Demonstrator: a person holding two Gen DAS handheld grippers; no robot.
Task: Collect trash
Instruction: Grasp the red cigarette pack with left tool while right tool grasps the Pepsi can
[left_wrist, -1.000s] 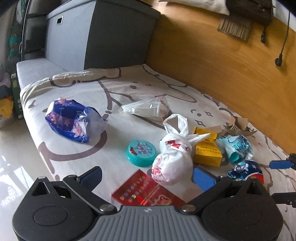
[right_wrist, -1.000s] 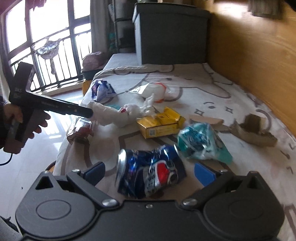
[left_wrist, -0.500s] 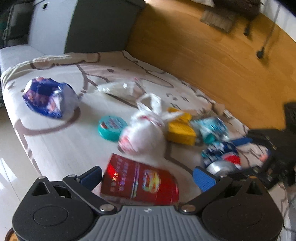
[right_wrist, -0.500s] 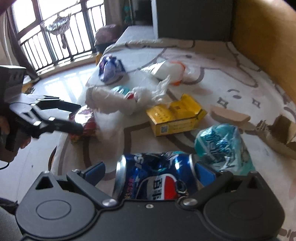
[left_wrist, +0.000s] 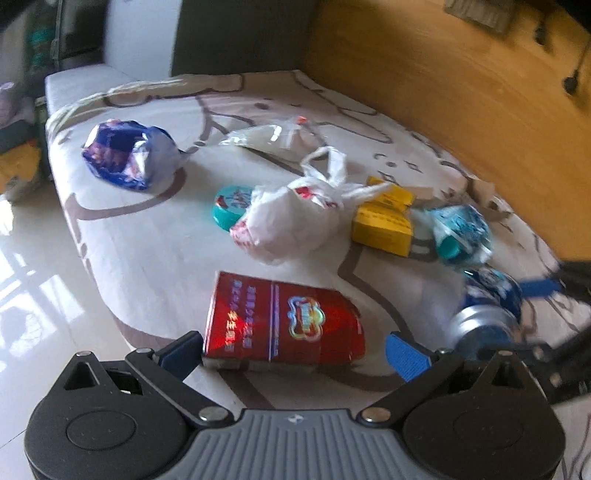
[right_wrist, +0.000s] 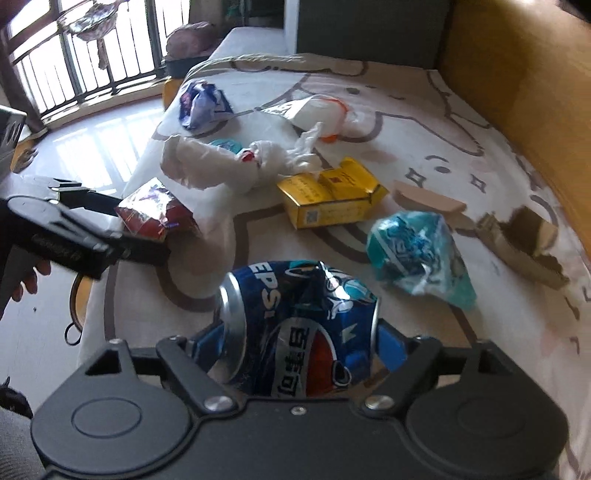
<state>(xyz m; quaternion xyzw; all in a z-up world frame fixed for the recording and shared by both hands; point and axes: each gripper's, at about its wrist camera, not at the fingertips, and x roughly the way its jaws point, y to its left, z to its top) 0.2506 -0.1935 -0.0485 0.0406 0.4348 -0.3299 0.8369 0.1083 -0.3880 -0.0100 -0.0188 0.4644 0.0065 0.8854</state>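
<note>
Trash lies on a bed with a cartoon-print sheet (left_wrist: 155, 236). My left gripper (left_wrist: 295, 350) is open around a flat red packet (left_wrist: 284, 321), its left pad touching the packet's edge. My right gripper (right_wrist: 301, 347) is shut on a crushed blue Pepsi can (right_wrist: 299, 328), which also shows in the left wrist view (left_wrist: 487, 306). Beyond lie a knotted white plastic bag (left_wrist: 291, 218), a yellow carton (left_wrist: 384, 221), a teal wrapper (right_wrist: 417, 254), a teal lid (left_wrist: 231, 203), a blue floral bag (left_wrist: 125, 158) and a clear bag (left_wrist: 273, 136).
Torn cardboard pieces (right_wrist: 524, 243) lie by the wooden wall (left_wrist: 461, 85) on the right. A grey box (left_wrist: 221, 40) stands at the bed's far end. Shiny tiled floor (left_wrist: 33, 280) lies to the left, with a barred window (right_wrist: 74, 55) beyond.
My left gripper has come down so the red packet sits between its pads. My right gripper has closed its pads onto the Pepsi can, which now looks raised.
</note>
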